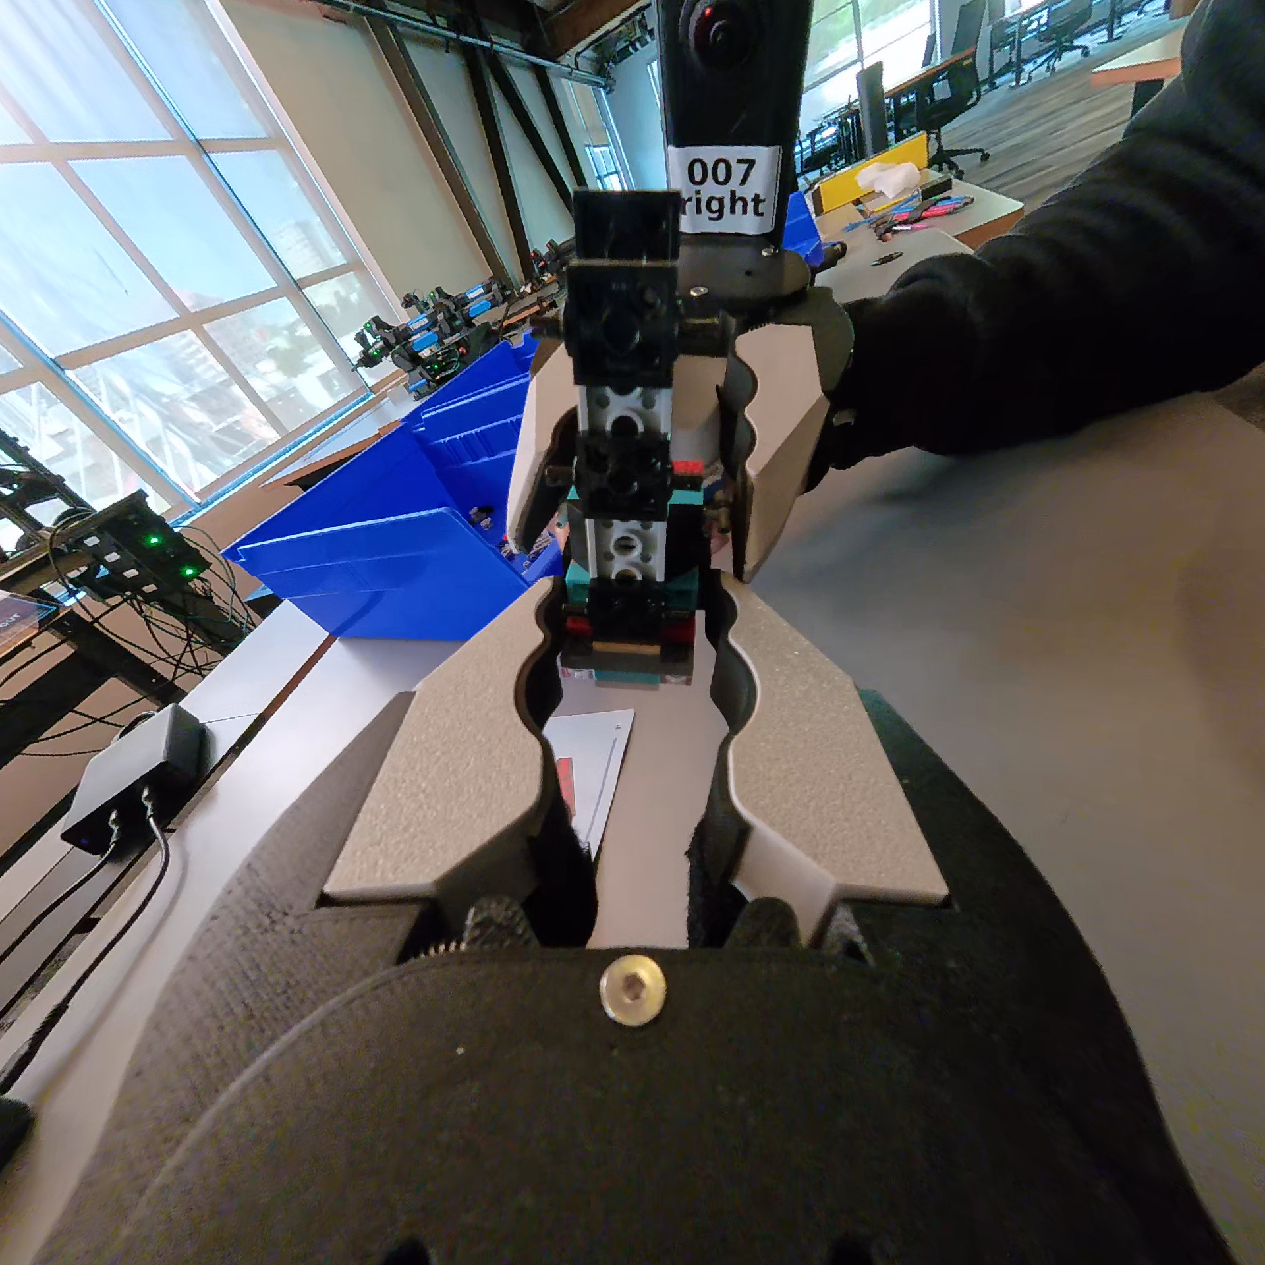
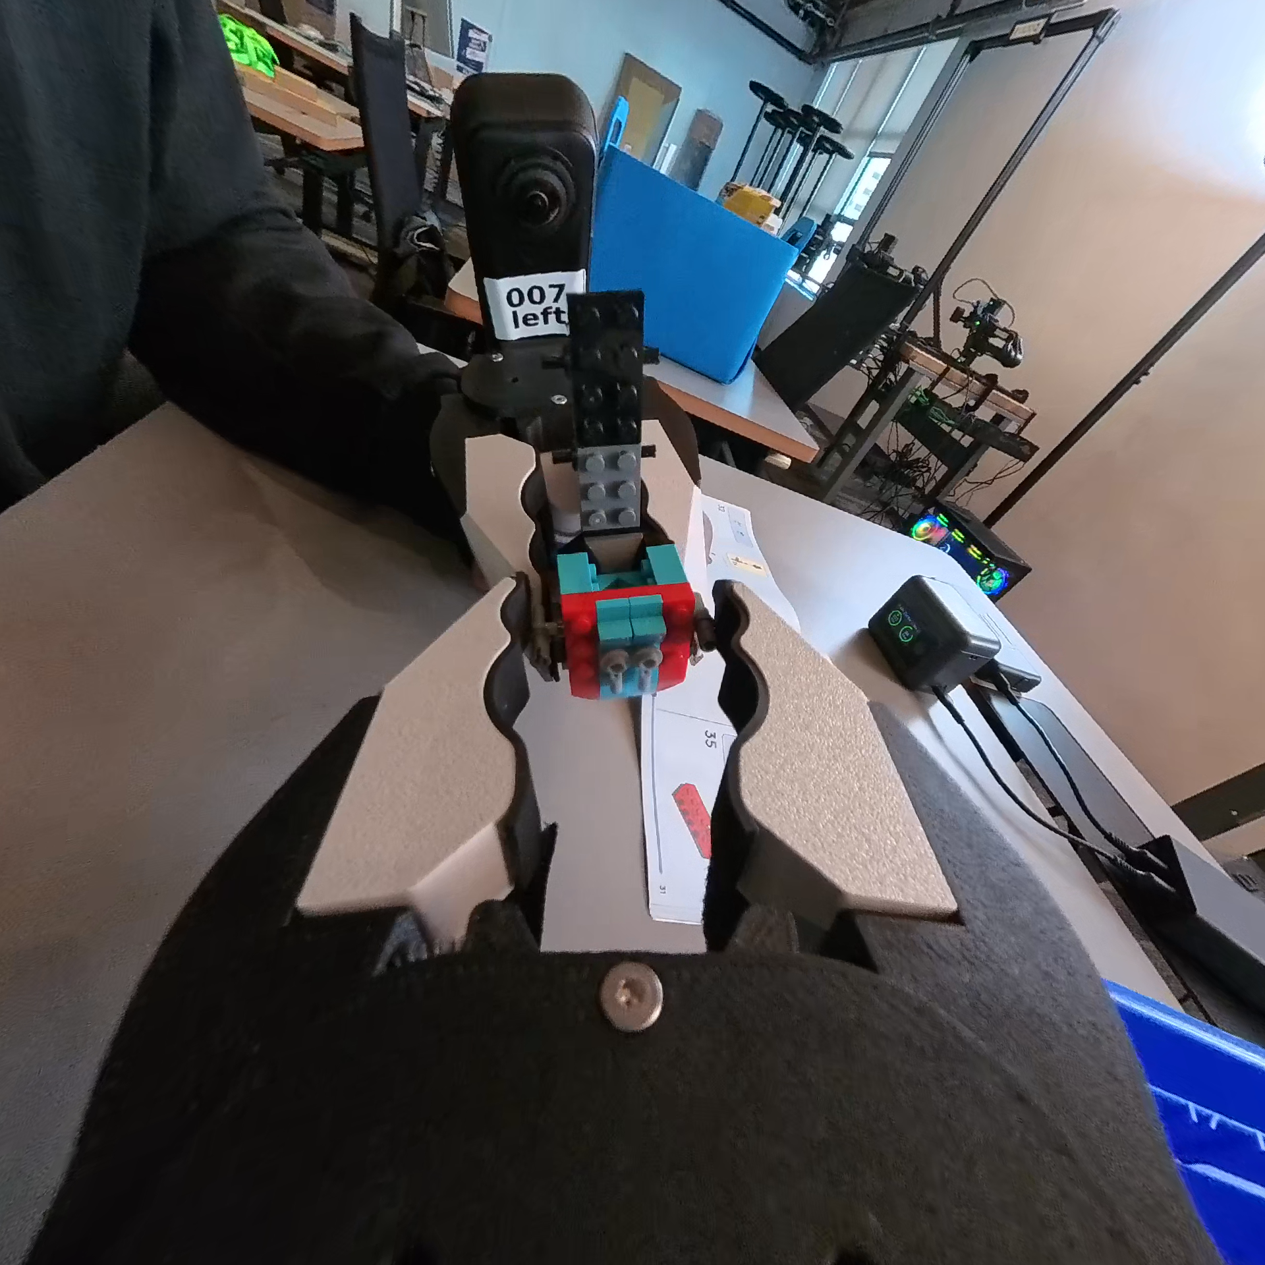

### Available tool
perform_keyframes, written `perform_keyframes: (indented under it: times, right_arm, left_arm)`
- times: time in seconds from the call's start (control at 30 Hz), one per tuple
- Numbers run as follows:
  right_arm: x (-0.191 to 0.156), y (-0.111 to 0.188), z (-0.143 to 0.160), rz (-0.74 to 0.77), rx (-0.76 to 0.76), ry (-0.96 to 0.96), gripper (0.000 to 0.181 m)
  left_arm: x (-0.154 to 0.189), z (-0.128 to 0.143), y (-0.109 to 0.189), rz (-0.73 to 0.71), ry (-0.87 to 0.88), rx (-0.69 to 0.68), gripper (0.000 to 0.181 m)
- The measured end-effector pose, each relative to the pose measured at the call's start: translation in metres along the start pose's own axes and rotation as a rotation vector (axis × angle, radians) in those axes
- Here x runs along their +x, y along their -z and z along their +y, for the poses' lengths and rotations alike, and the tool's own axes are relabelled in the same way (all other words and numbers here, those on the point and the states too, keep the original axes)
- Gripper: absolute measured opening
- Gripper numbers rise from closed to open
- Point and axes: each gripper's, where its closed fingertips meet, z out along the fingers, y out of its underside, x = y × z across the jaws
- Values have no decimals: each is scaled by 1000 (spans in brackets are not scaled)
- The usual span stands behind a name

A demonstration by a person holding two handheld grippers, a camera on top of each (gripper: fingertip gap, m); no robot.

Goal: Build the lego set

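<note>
Your two grippers face each other over the grey table [image 2: 205, 582], with the lego model [image 2: 619, 616] between them.

Left gripper [image 1: 633, 616]: fingers sit on either side of the model's lower end, where the red, teal and black bricks are. In the left wrist view the pads look close to its sides, but I cannot tell if they actually pinch it — there is a dark gap on both sides.

Right gripper [image 2: 619, 636]: jaws bracket the red-and-teal block at the tips. The small pins on the block's sides look to touch the finger edges, but whether it is gripped I cannot tell either.

Model: a red and teal block with two small grey pieces on the face toward the right camera, and a long strip rising from it — grey plate low, black plate [image 2: 606, 373] above. From the left wrist view the strip shows its underside, white and black segments alternating.

Instruction sheet [image 2: 678, 808] lies flat on the table under the grippers. Blue bin [image 1: 411, 534] is on the table's far side in the left wrist view. Black power box [image 2: 931, 633] with cables sits at the table edge. Your dark sleeve [image 1: 1061, 308] runs behind the right gripper.
</note>
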Motion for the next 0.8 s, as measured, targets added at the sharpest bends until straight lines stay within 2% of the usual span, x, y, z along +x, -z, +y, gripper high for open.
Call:
perform_keyframes:
  times: [0.5, 0.8]
  right_arm:
    - [3, -1, -1, 5, 0, -52, 54]
    - [12, 0, -3, 98, 17, 8, 57]
  left_arm:
    - [-3, 0, 1, -18, 5, -5, 40]
    - [-9, 0, 1, -39, 52, 13, 40]
